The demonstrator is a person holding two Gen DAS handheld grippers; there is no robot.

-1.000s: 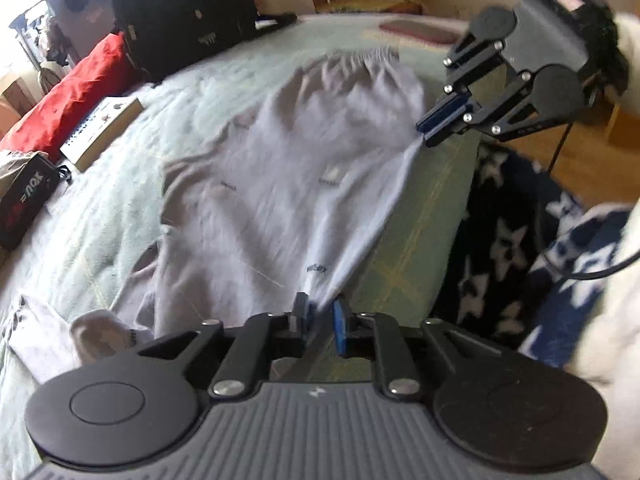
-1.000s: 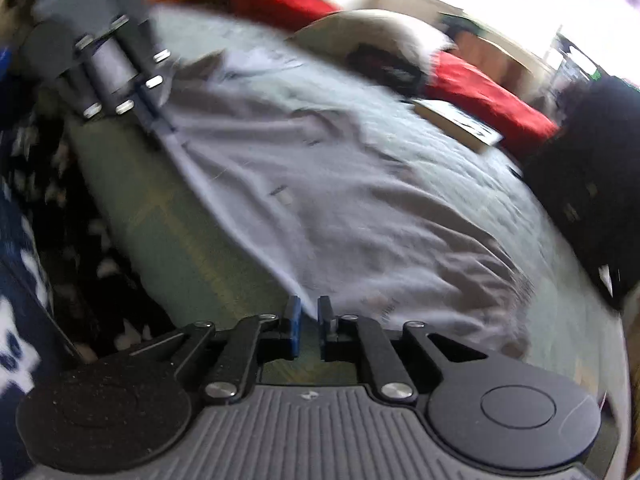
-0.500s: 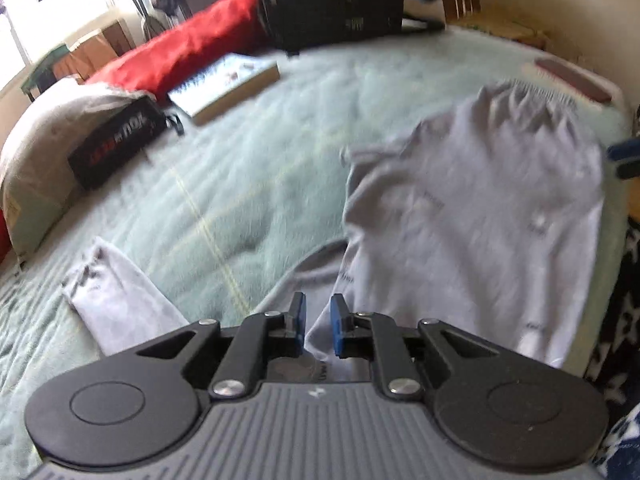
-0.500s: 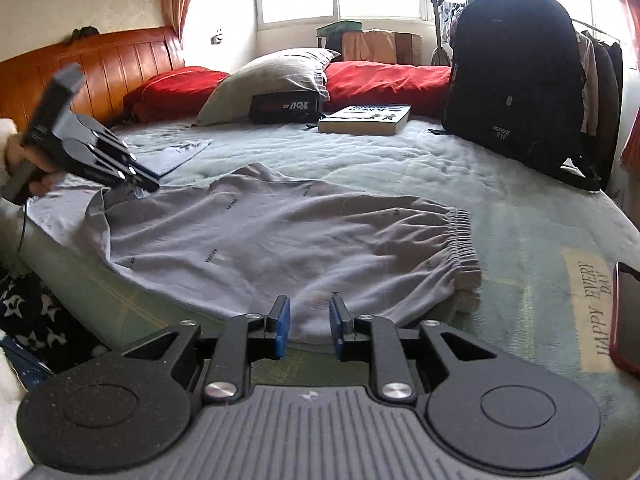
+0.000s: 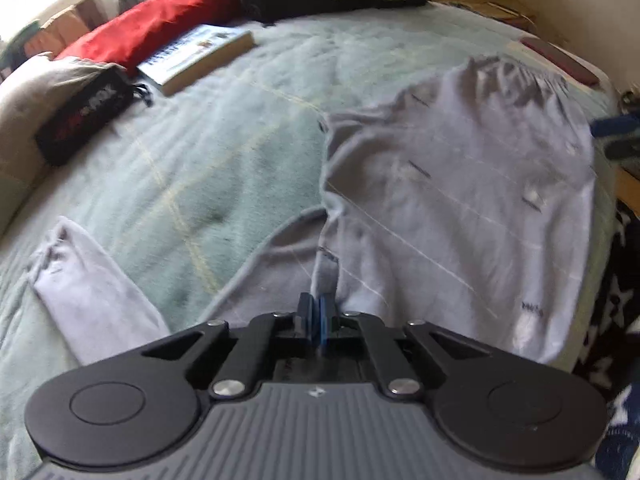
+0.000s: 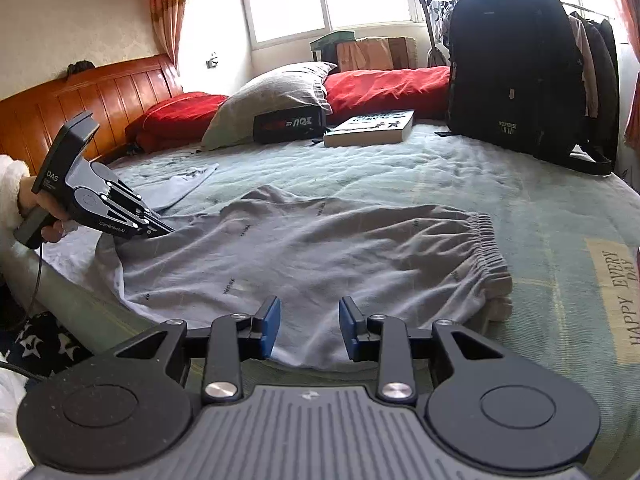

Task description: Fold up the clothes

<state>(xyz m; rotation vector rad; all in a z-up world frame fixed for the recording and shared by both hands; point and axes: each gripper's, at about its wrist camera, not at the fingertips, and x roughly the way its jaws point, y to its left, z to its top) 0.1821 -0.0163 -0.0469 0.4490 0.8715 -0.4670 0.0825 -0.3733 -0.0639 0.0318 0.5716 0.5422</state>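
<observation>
Grey shorts [image 6: 320,256] lie spread on the green bedspread, elastic waistband [image 6: 490,248] to the right, leg ends to the left. My left gripper [image 5: 315,316] is shut on a leg hem of the grey shorts [image 5: 460,208]; the right wrist view shows the left gripper [image 6: 160,228] pinching that fabric at the left side. My right gripper [image 6: 309,326] stands open just above the near edge of the shorts, nothing between its fingers. A second light grey garment [image 5: 88,288] lies apart, at the left of the left wrist view.
A book [image 6: 370,126], a black pouch [image 6: 290,124], a grey pillow [image 6: 276,96], red cushions [image 6: 384,86] and a black backpack [image 6: 516,60] sit at the far side of the bed. A dark star-patterned cloth [image 6: 48,344] hangs off the near edge.
My left gripper has shut on the leg hem of the shorts. My right gripper's jaws have opened wider and both views have steadied.
</observation>
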